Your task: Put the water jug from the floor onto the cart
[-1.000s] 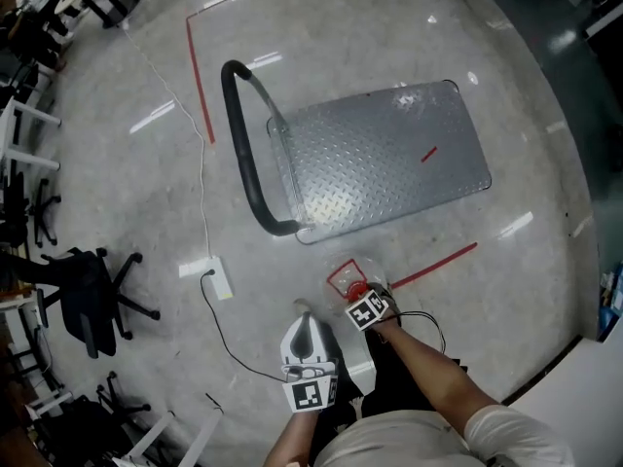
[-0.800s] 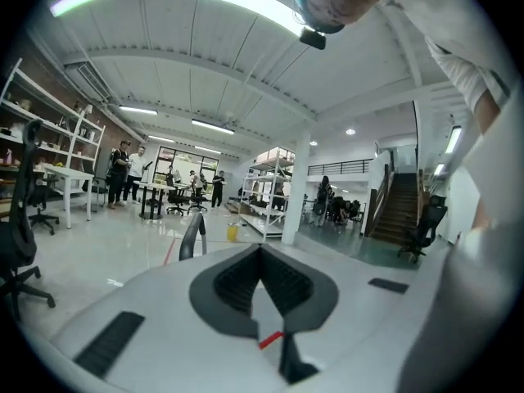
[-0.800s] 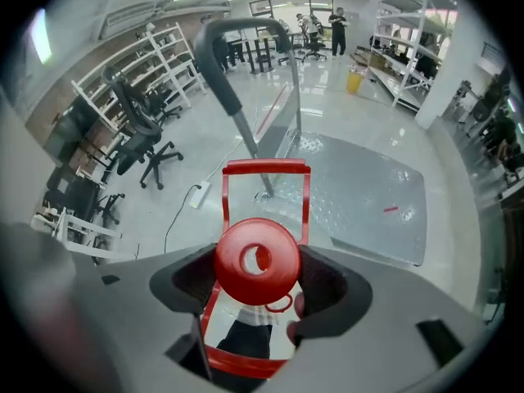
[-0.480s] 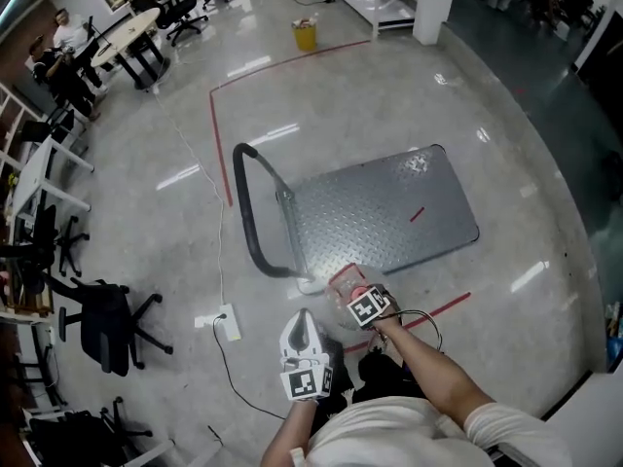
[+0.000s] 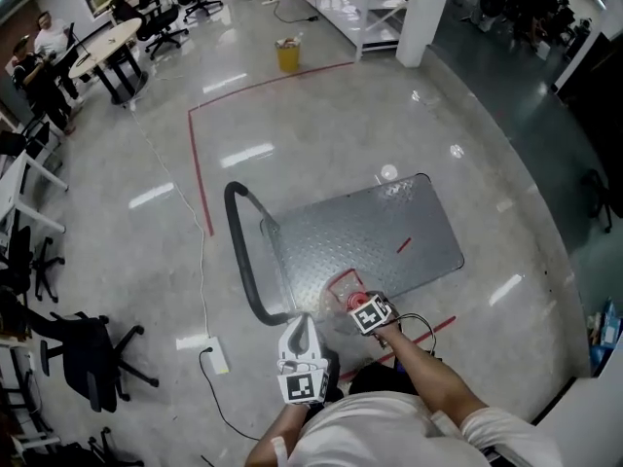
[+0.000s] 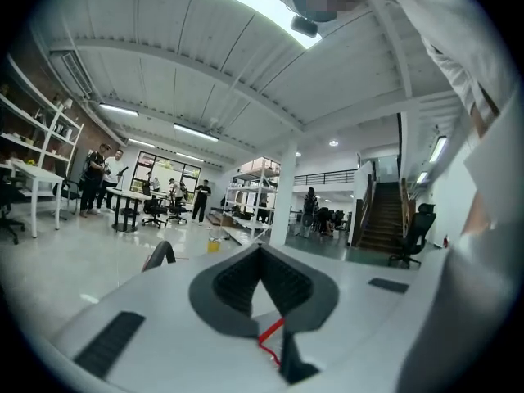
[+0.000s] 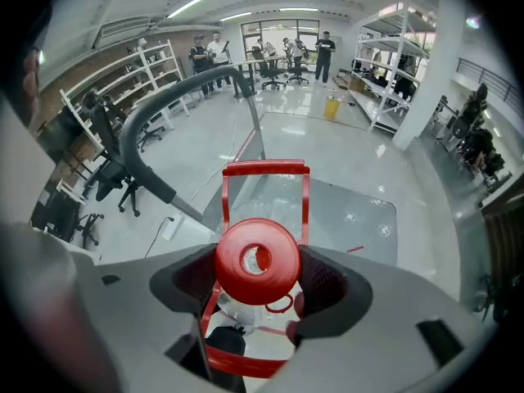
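The water jug [image 5: 343, 286] is clear plastic with a red cap [image 7: 256, 260] and a red handle frame [image 7: 266, 170]. My right gripper [image 5: 362, 305] is shut on its neck below the cap and holds it over the near edge of the cart. The cart's grey checker-plate deck [image 5: 380, 232] lies ahead, with its black push handle [image 5: 240, 251] on the left side. In the right gripper view, deck [image 7: 352, 211] and handle [image 7: 155, 113] show beyond the jug. My left gripper [image 5: 301, 323] is beside the jug, its jaws together with nothing in them [image 6: 260, 250].
Red tape lines [image 5: 200, 163] mark the floor around the cart. A white power strip [image 5: 218, 355] with its cable lies left of me. Office chairs [image 5: 88, 353] stand at the left. A yellow bin [image 5: 287, 56], a white pillar [image 5: 419, 8], shelves and people at tables are farther off.
The head view has risen and takes in more of the room. My right gripper has carried the jug from the floor by the red tape up to the cart's near edge.
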Demonstrator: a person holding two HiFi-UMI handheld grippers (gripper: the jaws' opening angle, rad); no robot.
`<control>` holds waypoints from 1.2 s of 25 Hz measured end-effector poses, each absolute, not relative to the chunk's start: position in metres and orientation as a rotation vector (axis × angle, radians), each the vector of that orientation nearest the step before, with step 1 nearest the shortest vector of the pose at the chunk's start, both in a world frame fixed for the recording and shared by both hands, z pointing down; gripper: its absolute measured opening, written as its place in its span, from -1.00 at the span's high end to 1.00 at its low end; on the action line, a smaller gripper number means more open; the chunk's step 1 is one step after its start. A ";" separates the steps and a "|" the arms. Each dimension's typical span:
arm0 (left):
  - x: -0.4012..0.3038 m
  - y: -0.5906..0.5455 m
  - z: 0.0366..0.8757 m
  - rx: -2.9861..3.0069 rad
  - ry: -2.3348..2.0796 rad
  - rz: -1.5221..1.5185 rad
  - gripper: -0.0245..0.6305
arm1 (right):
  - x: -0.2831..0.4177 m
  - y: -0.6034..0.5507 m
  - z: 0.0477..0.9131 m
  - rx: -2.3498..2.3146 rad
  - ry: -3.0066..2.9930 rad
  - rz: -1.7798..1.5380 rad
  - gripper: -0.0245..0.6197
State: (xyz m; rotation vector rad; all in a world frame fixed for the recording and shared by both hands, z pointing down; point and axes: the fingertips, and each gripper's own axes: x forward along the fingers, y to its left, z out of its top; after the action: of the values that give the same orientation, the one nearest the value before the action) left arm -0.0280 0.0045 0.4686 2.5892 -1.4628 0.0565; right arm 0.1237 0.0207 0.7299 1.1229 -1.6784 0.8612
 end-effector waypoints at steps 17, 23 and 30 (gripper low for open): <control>-0.034 -0.113 0.480 2.436 -1.590 0.112 0.92 | 0.110 -0.122 0.780 1.046 -1.656 0.914 -0.03; -0.041 -0.127 0.494 2.403 -1.634 0.140 0.92 | 0.100 -0.158 0.802 1.039 -1.666 0.911 -0.03; -0.047 -0.135 0.503 2.357 -1.673 0.152 0.92 | 0.079 -0.180 0.807 0.982 -1.701 0.855 -0.03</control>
State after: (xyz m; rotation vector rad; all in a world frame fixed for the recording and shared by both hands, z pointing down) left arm -0.0468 -0.1351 0.5025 2.3568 -1.6728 0.1521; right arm 0.0791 -0.1796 0.8073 0.9821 -1.7007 0.8554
